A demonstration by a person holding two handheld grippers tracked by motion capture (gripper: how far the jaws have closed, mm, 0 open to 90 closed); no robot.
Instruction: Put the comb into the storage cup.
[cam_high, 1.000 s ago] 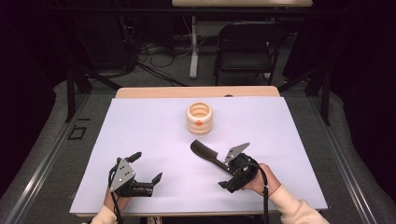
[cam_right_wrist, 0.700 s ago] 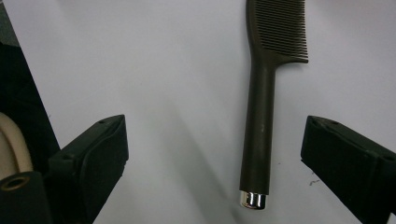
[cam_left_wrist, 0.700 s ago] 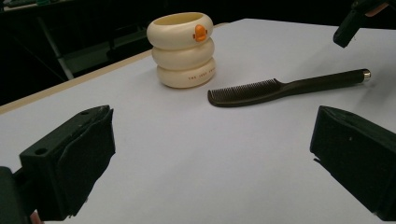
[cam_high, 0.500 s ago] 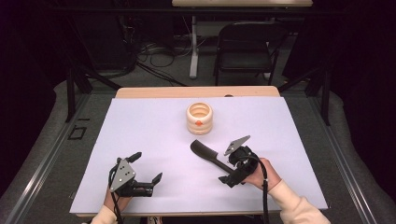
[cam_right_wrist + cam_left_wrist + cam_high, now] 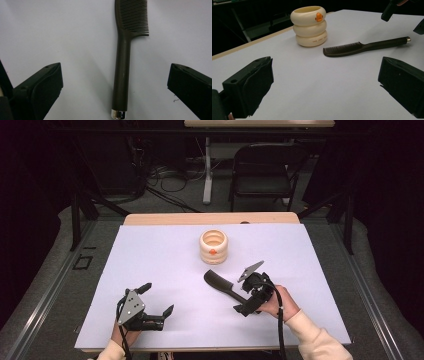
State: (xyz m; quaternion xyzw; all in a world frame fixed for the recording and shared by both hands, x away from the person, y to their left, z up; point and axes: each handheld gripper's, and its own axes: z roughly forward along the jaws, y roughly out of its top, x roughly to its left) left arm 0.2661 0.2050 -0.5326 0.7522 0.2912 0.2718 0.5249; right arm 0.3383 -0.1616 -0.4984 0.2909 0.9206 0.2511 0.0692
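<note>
A dark comb (image 5: 220, 283) lies flat on the white table cover (image 5: 150, 255), teeth toward the far left and metal-capped handle end toward my right gripper (image 5: 242, 294). That gripper is open, and its jaws have just been opening. In the right gripper view the comb's handle (image 5: 122, 75) lies between the two spread pads of my right gripper (image 5: 114, 77), touching neither. My left gripper (image 5: 157, 299) rests open at the near left with nothing between its jaws. In the left gripper view, the left gripper (image 5: 325, 86) faces the comb (image 5: 362, 47) and a cream cup (image 5: 310, 26).
The cream cup (image 5: 213, 246), shaped like stacked rings with a small orange mark, stands upright behind the comb near the table's middle. Beyond the table's far wooden edge (image 5: 210, 218) are a black chair (image 5: 262, 167), cables and dark stands.
The right gripper's jaws have spread a little wider beside the comb's handle. The comb, the cup and the left gripper have stayed where they were.
</note>
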